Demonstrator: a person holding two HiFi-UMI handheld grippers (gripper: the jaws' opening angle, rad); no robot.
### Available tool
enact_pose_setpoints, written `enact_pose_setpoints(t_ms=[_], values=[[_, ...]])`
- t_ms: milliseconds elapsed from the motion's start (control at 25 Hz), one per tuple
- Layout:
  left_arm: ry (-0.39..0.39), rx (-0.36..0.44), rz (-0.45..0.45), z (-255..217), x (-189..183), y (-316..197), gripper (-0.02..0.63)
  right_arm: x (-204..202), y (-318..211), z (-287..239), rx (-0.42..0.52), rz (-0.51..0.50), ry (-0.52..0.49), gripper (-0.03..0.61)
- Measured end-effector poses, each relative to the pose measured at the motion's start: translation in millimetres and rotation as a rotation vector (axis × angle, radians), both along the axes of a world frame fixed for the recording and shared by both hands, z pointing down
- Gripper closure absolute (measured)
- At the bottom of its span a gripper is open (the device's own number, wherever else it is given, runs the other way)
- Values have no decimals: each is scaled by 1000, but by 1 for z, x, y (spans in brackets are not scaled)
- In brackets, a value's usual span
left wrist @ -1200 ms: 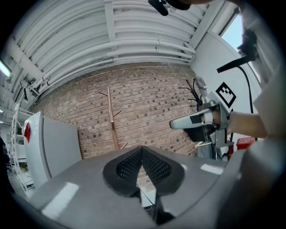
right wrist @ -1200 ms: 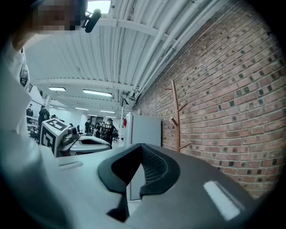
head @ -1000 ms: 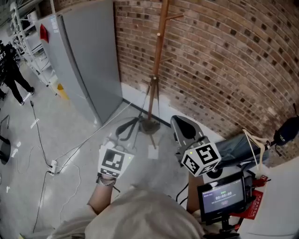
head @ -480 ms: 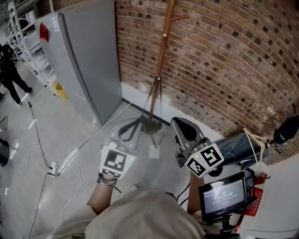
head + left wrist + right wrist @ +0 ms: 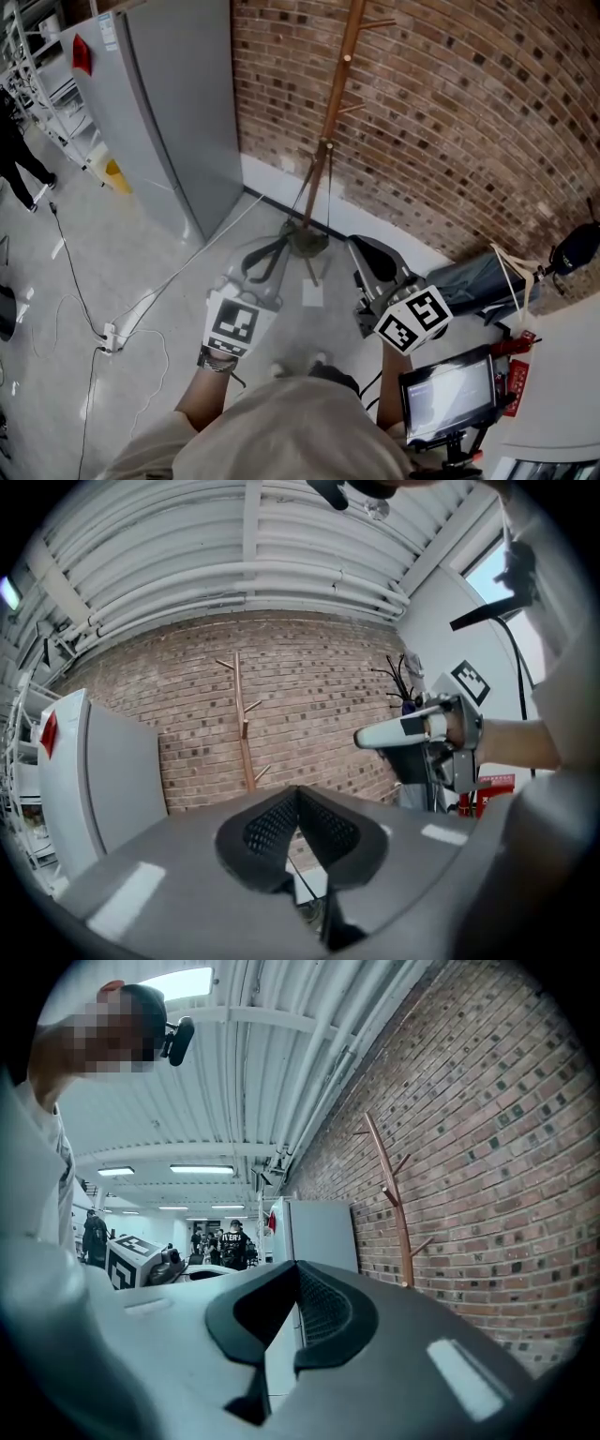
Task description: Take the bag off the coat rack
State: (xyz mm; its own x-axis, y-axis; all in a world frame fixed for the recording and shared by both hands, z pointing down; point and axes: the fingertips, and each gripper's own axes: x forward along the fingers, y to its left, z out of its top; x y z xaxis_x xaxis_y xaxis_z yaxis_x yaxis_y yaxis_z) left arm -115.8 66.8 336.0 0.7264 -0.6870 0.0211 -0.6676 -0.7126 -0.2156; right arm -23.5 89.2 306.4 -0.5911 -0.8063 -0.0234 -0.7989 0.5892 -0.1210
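Presently, in the head view, I am facing the coat rack (image 5: pixel 330 141) with the left gripper (image 5: pixel 264 255) and right gripper (image 5: pixel 364 251) pinched together, empty. No bag is hanging on the visible pegs; a dark fabric bundle (image 5: pixel 473 281) at the right may be it. In the left and right gripper views both jaw pairs are meeting on nothing. I am judging this as the search step: next, locating the bag and opening a jaw. Pale floor (image 5: pixel 141 253), brick wall (image 5: pixel 469 112) and grey cabinet (image 5: pixel 178 103) are bounding the room.
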Motion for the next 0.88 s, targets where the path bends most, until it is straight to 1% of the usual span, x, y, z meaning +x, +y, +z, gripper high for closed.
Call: enact_pose_setpoints(t_ms=[200, 360, 600, 680, 800, 880], values=[[53, -20, 12, -1, -7, -5, 614, -4, -5, 3, -11, 13, -6, 577], [44, -23, 14, 5, -7, -12, 614, -2, -11, 6, -18, 17, -13, 577], [40, -20, 10, 3, 3, -31, 614, 8, -29, -1, 3, 7, -32, 577], [39, -23, 13, 3, 10, -37, 614, 13, -37, -2, 22, 3, -38, 577], [40, -29, 13, 4, 21, -50, 614, 25, -51, -5, 77, 14, -37, 577], [40, -30, 5, 5, 28, -61, 614, 34, -63, -5, 90, 17, -34, 577]])
